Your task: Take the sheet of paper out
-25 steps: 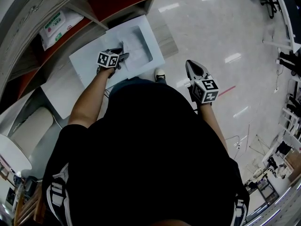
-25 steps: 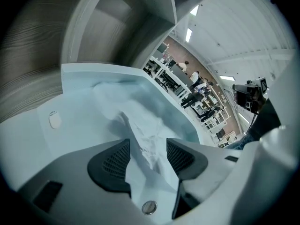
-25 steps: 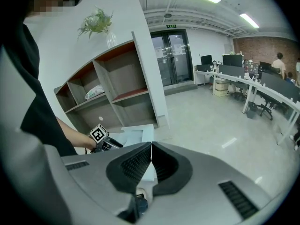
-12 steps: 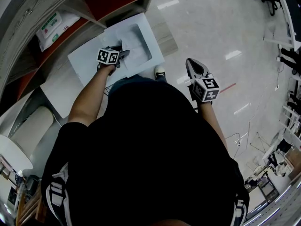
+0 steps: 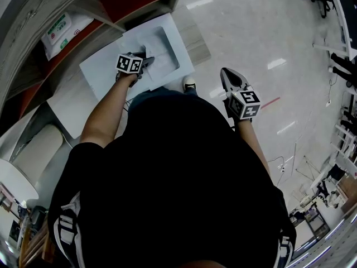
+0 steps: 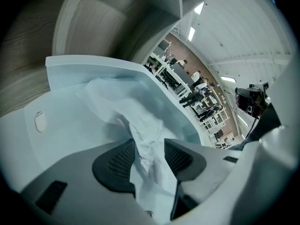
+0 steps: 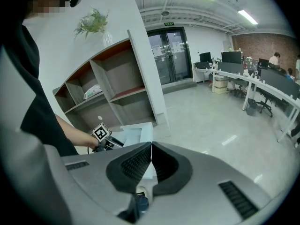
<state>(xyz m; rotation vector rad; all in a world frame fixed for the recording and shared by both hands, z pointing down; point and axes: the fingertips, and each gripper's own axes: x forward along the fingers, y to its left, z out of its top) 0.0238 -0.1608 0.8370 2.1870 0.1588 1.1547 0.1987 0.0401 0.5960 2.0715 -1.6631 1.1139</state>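
Note:
A crumpled white sheet of paper (image 6: 123, 108) rises out of the recessed tray of a white printer-like box (image 6: 70, 125). My left gripper (image 6: 149, 148) is shut on the sheet, whose lower end is pinched between the two dark pads. In the head view the left gripper (image 5: 146, 62) hovers over the box (image 5: 106, 71), beside its recess, where the paper (image 5: 158, 54) shows only faintly. My right gripper (image 5: 228, 80) hangs over the shiny floor to the right, well away from the box. Its jaws (image 7: 151, 159) are shut with nothing between them.
The box stands in front of a low shelf unit (image 5: 131, 1) with red-brown boards, which holds a white pack with green print (image 5: 66, 29). A flat white panel (image 5: 70, 108) lies left of the box. The person's shoe (image 5: 189, 86) is near the box's corner. Office desks (image 7: 255, 81) stand far off.
The left gripper has shifted a little farther over the box, toward the shelf, still holding the paper. The right gripper has stayed in place.

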